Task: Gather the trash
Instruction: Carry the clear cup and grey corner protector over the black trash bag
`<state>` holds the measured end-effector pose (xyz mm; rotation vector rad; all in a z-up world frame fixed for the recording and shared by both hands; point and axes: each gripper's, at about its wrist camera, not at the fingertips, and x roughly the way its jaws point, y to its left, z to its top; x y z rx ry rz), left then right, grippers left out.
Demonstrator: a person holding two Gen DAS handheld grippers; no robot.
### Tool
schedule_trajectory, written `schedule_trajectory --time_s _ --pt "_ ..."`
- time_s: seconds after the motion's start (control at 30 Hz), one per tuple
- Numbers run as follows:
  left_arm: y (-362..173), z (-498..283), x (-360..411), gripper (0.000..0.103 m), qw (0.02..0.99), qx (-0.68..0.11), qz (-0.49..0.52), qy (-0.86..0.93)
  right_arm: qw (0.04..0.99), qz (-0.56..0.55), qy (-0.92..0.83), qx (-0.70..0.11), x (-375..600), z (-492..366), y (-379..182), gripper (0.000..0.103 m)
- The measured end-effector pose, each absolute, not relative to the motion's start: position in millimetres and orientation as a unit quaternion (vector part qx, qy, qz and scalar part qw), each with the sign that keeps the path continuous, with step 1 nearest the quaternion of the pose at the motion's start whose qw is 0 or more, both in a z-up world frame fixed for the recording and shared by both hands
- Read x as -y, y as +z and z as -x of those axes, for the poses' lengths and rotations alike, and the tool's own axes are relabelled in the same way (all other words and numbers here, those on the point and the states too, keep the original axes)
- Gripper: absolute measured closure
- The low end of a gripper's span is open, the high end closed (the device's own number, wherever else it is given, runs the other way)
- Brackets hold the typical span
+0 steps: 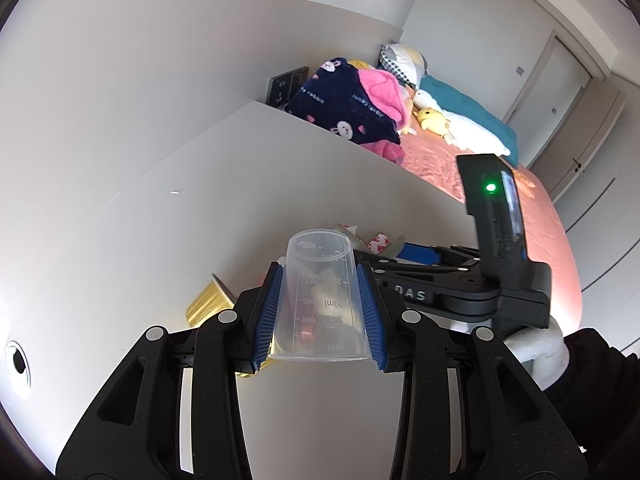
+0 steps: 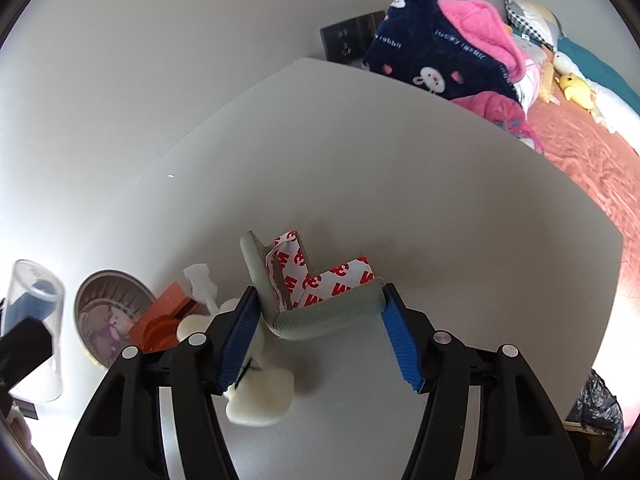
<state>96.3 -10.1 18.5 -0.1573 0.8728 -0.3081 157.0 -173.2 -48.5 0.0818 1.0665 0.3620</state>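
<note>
My left gripper [image 1: 320,280] is shut on a clear plastic measuring cup [image 1: 320,300], held upside down above the white table [image 1: 280,184]. The cup also shows at the far left of the right wrist view [image 2: 34,320]. My right gripper [image 2: 318,304] is shut on a bent grey foam corner guard with red-and-white 3M backing [image 2: 320,304], held just above the table [image 2: 400,180]. The right gripper also shows in the left wrist view [image 1: 400,260], right of the cup.
A gold box [image 1: 208,304] lies under the left gripper. On the table sit a foil dish [image 2: 108,312], an orange packet [image 2: 164,320], a small white plastic piece [image 2: 200,280] and white foam bits [image 2: 260,400]. A bed with blankets [image 2: 440,52] stands beyond. A black bag [image 2: 596,404] is lower right.
</note>
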Motion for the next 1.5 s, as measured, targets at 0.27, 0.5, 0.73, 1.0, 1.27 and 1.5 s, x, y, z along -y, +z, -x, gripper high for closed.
schedule_trajectory --time_s 0.27,0.5,0.73,1.0,1.27,1.5 --pt "26.5 -89.7 32.0 0.065 0.892 -0.415 0.063 -0.169 0.852 -0.058 0.164 -0.494 207.0 -140.3 -26.9 0.040" --pt "33.0 -80.7 55.9 0.065 0.888 -0.415 0.053 -0.192 0.861 -0.068 0.147 -0.483 238.2 -112.4 -9.0 0.040" --pt "37.6 -69.9 89.8 0.065 0.881 -0.415 0.035 -0.226 0.869 -0.089 0.125 -0.471 277.5 -79.7 4.3 0.040" --pt "39.9 -54.5 130.0 0.065 0.870 -0.414 0.016 -0.266 0.874 -0.110 0.092 -0.464 318.3 -45.4 10.3 0.040" --pt "42.2 -39.6 165.8 0.065 0.859 -0.410 -0.002 -0.307 0.882 -0.125 0.061 -0.451 353.8 -13.5 19.5 0.040" --pt "42.7 -27.7 193.0 0.065 0.847 -0.410 -0.015 -0.339 0.886 -0.140 0.032 -0.441 384.6 13.9 24.6 0.040"
